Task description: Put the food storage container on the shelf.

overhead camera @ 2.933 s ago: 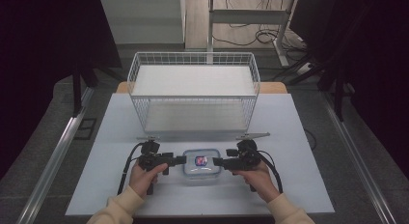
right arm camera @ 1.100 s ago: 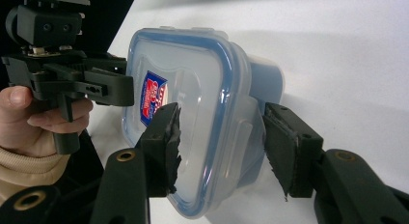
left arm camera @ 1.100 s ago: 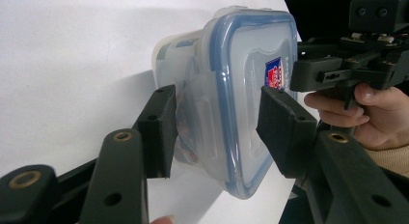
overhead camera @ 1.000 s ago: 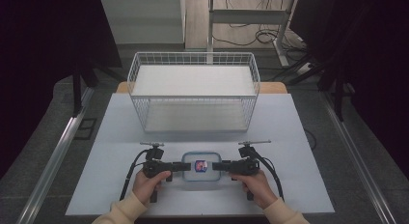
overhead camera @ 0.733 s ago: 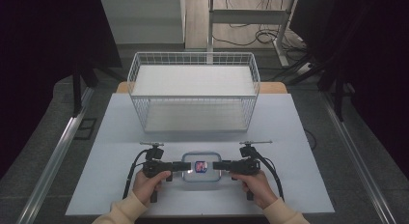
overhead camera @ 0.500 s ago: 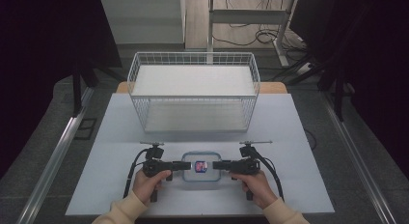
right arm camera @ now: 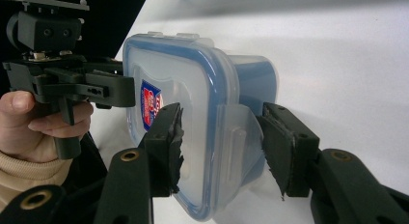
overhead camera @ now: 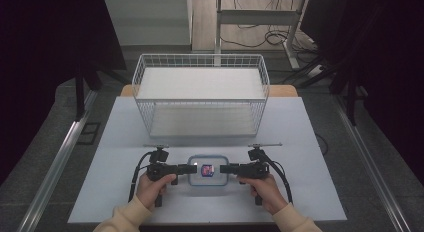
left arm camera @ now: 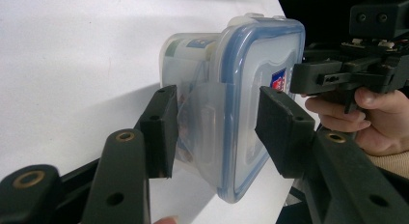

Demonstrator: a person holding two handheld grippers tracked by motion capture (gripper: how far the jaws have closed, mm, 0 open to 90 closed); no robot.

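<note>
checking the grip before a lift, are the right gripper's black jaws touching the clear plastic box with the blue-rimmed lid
Apart. In the right gripper view the right gripper straddles the side latch of the clear plastic box with the blue-rimmed lid, with a visible gap at each jaw pad.

The container's point(overhead camera: 208, 170) sticker point(overhead camera: 206, 169) was too small to read from above, and the gripper views showed it too obliquely. The container's contents blurred behind cloudy plastic. Both forearms ran off the high view's bottom edge, past the table's point(overhead camera: 120, 142) near edge.

A white table point(overhead camera: 320, 142) carries two things — a wire basket point(overhead camera: 200, 94) and a lidded container point(overhead camera: 207, 170).
</note>
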